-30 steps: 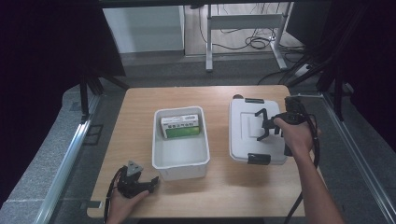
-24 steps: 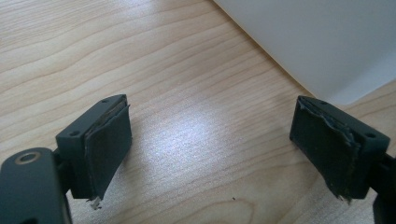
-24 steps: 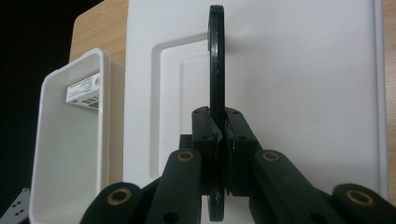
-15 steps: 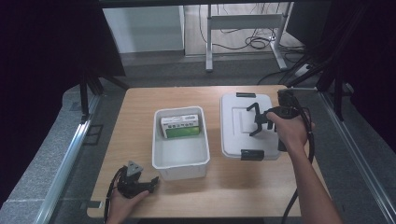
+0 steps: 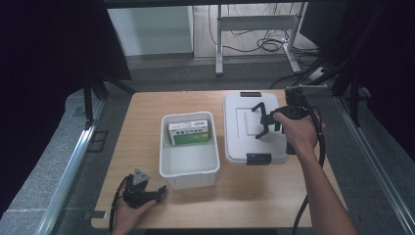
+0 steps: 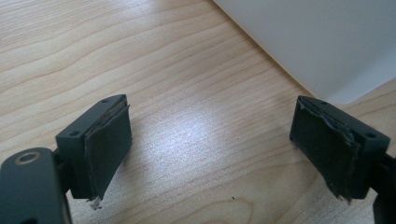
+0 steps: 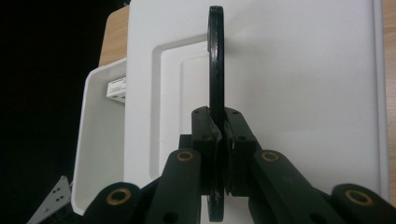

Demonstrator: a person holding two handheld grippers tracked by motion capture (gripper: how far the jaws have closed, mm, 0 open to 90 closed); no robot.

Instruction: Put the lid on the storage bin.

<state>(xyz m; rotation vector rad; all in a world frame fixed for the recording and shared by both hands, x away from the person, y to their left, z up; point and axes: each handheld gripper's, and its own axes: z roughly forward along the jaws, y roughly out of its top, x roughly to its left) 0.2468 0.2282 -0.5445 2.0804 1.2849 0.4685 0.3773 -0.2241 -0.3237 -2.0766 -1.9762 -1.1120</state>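
White lid (image 5: 244,128) with a black handle (image 7: 215,60) sits on the right half of the wooden table (image 5: 142,132), its long side running away from the person, with a black latch (image 5: 258,158) at its near edge and another at its far edge. In the right gripper view the lid's raised centre panel and rim spread out beneath the jaws. Just to its left, close but apart from it, stands the open white bin (image 5: 188,172), and a green and white box (image 5: 190,133) leans on edge in the far end of the bin. The right gripper (image 5: 264,122) is held over the middle of the lid, and the right gripper view shows its two jaws pressed together on the thin black handle, which stands upright between them and rises well above the jaw tips. The left gripper (image 5: 159,190) rests low at the near left corner of the table, just beside the bin's near wall, in the person's left hand (image 5: 128,215). In the left gripper view its jaws stand wide apart with nothing between them, bare wood under them and the white wall of the bin (image 6: 317,42) just ahead.
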